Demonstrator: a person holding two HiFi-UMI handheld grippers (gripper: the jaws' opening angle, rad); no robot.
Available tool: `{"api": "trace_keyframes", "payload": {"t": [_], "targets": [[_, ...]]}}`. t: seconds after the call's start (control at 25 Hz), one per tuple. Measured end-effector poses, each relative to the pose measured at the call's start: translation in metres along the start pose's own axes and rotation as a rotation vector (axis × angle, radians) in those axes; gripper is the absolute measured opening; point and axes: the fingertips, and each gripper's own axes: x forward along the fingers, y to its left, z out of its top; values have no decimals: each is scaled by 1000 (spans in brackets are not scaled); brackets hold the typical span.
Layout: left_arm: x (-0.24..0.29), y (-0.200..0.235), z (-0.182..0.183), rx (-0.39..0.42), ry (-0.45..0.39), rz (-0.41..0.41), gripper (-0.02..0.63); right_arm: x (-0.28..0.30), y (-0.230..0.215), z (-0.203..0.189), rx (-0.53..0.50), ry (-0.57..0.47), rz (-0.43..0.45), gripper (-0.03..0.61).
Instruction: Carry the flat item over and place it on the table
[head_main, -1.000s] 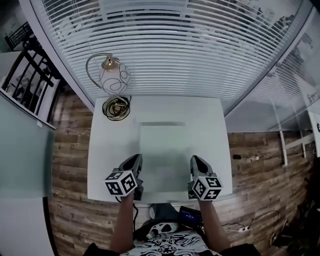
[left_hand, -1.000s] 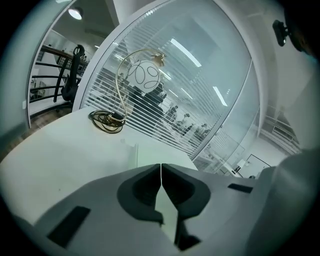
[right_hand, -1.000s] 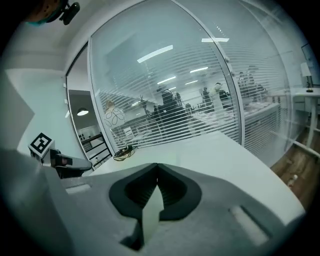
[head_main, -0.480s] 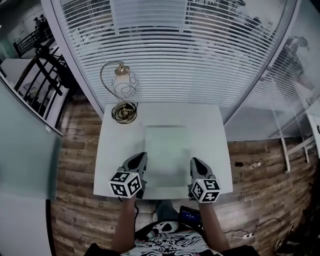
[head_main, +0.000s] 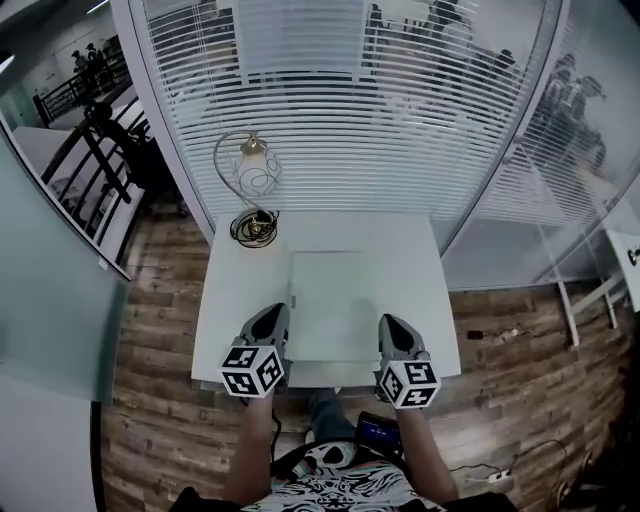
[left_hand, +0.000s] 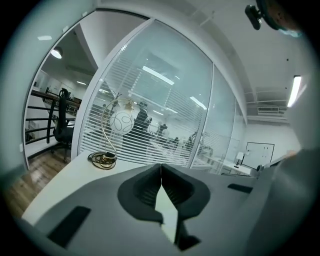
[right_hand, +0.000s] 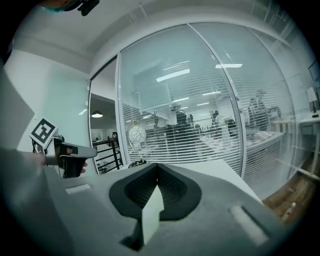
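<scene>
The flat item (head_main: 333, 300) is a pale white panel lying level over the middle of the white table (head_main: 228, 300). Whether it rests on the tabletop I cannot tell. My left gripper (head_main: 271, 322) is shut on the panel's near left edge, and my right gripper (head_main: 391, 328) is shut on its near right edge. In the left gripper view the jaws of the left gripper (left_hand: 161, 172) meet on a thin white edge of the flat item (left_hand: 168, 212). The right gripper (right_hand: 156, 172) pinches the same kind of white edge, the flat item (right_hand: 151, 212).
A wire lamp with a round glass shade (head_main: 256, 178) stands on the table's far left corner. A glass wall with blinds (head_main: 350, 120) runs close behind the table. Wooden floor (head_main: 150, 400) lies on both sides, with cables and a power strip (head_main: 492, 478) at the right.
The view has shifted: table and lamp now sit a little further right and look smaller. Both grippers keep their hold on the panel's near edge.
</scene>
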Motion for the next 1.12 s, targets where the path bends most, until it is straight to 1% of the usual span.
{"api": "trace_keyframes", "payload": {"t": [0.12,0.48,0.64,0.84,1.12], "targets": [[-10,-7,4,-19,-21,-19,9,-9,8,0,-12,1,4,6],[-28,-14,2,5,-8,-14,9,-26,10,7,-15,-27,-30,6],[-30,-17,4,-3,-19,-25,9,-30,10,13,15,-48,-28,6],[-34,-21,6,-7,-28,-28,8,-35,9,16,9,-50,-29,6],[-38,-22,4,-9,-28,-24,9,-39,12,14,38,-54,10,5]]}}
